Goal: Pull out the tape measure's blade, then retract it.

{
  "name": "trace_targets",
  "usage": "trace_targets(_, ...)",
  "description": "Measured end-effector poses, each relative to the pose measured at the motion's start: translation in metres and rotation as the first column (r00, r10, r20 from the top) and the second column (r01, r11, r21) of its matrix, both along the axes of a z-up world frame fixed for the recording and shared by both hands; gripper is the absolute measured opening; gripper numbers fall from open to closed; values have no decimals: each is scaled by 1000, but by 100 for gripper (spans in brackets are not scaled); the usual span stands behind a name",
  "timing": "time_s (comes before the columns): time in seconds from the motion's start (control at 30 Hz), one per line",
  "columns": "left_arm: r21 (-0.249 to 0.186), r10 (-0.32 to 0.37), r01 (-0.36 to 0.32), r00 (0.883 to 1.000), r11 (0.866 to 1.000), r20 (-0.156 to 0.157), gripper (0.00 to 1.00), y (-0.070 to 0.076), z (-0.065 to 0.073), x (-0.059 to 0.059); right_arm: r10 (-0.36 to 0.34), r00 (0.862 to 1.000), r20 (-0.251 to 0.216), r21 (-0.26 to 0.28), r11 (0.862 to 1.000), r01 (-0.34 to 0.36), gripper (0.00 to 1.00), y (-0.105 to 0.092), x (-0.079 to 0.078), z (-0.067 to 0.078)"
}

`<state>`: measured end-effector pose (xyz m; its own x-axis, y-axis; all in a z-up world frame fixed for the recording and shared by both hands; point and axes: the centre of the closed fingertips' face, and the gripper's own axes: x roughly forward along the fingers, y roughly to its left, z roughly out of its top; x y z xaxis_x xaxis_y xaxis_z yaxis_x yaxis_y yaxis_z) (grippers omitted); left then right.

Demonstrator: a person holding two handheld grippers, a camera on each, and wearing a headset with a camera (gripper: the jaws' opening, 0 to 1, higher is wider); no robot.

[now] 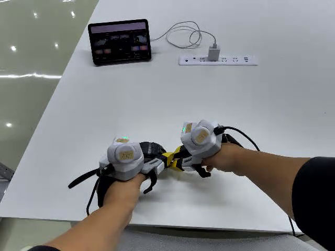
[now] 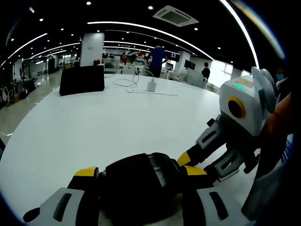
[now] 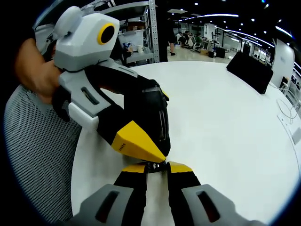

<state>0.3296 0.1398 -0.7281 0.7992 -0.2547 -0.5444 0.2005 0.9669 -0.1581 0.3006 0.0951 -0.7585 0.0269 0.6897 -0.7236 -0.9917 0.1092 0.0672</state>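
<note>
White table [image 1: 157, 94]: left gripper [image 2: 141, 172] clamps one tape measure [image 3: 146, 113], right gripper [image 3: 156, 168] pinches its blade [image 3: 154, 164].

The black, round-cornered tape measure case [image 2: 141, 181] is clamped between the left gripper's [image 2: 140, 171] yellow-tipped jaws. Its near side runs off the bottom edge of the left gripper view. In the head view, that gripper's grey housing covers most of the case. The right gripper's [image 3: 156, 165] jaw tips pinch a small dark tab [image 3: 155, 164] at the case's mouth, too buried to identify, and whether any blade is drawn out cannot be told. Far ahead of both grippers, the tiles on the black tablet's lit screen [image 1: 120, 41] are too small to read. Beyond it, standing figures [image 2: 157, 56] are blurred.
</note>
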Motion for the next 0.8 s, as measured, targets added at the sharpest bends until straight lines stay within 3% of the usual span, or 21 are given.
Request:
trace_targets(0.1,-14,-4,3,1000,1000,-31,66,1,0,0,-6,1000,7,-4,1000,6,17,-1,0,0)
trace_targets(0.13,-38,-8,6,999,999,-44,66,2,3,1,-11,1000,14,-7,1000,12,20,-3,1,1)
trace_targets(0.33,-31,-62,63,998,998,18,69,7,23,11,-39,999,16,-2,999,39,24,-15,3,9)
trace_targets(0.5,-30,-69,70,997,997,31,80,16,30,18,-60,998,13,16,998,60,26,-22,4,16)
trace_targets(0.57,-75,-117,120,992,990,44,91,9,32,18,-70,998,10,26,997,69,27,-25,4,20)
trace_targets(0.6,-91,-143,145,989,985,36,100,5,30,15,-72,997,9,27,997,72,27,-26,4,21)
trace_targets(0.63,-70,-179,178,984,981,0,98,5,24,8,-75,997,9,31,997,75,27,-28,3,23)
trace_targets(0.7,-62,-204,202,979,977,-25,100,6,19,2,-77,997,12,34,996,76,28,-31,3,25)
trace_targets(0.8,-55,-211,210,977,976,-13,100,11,19,0,-91,996,10,43,995,90,29,-36,4,27)
